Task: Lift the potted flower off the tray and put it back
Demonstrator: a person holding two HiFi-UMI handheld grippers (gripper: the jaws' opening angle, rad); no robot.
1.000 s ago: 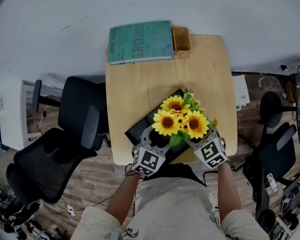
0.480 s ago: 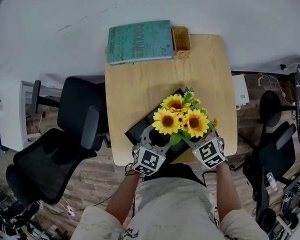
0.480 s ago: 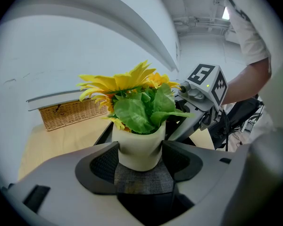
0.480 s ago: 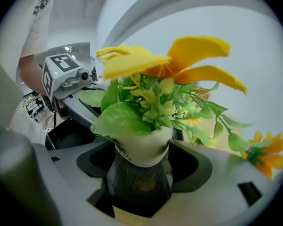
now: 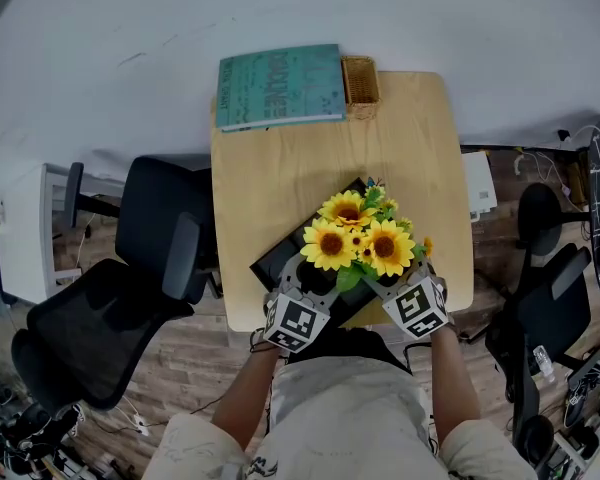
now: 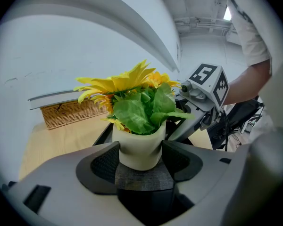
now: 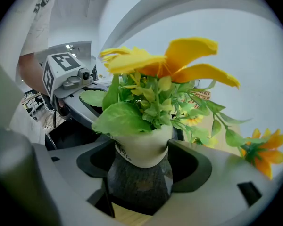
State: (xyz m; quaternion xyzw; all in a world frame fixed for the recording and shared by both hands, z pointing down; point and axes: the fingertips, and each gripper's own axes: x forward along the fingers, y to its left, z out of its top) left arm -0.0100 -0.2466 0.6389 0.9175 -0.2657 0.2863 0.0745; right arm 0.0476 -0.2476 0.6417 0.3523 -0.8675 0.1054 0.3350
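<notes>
Holding the potted flower (image 5: 360,244), left gripper (image 6: 139,160) and right gripper (image 7: 144,161) fingers clamp its pot.

Seen from above, the sunflowers (image 5: 358,243) cover the white pot (image 6: 140,147) and much of the black tray (image 5: 276,258). Whether the pot's base touches the tray cannot be told. The pot's lettering (image 7: 124,155) is partly hidden and unreadable.

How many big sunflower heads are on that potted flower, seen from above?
3 sunflower heads: far one, near-left one, near-right one. Smaller blooms between them; more may be hidden.
</notes>
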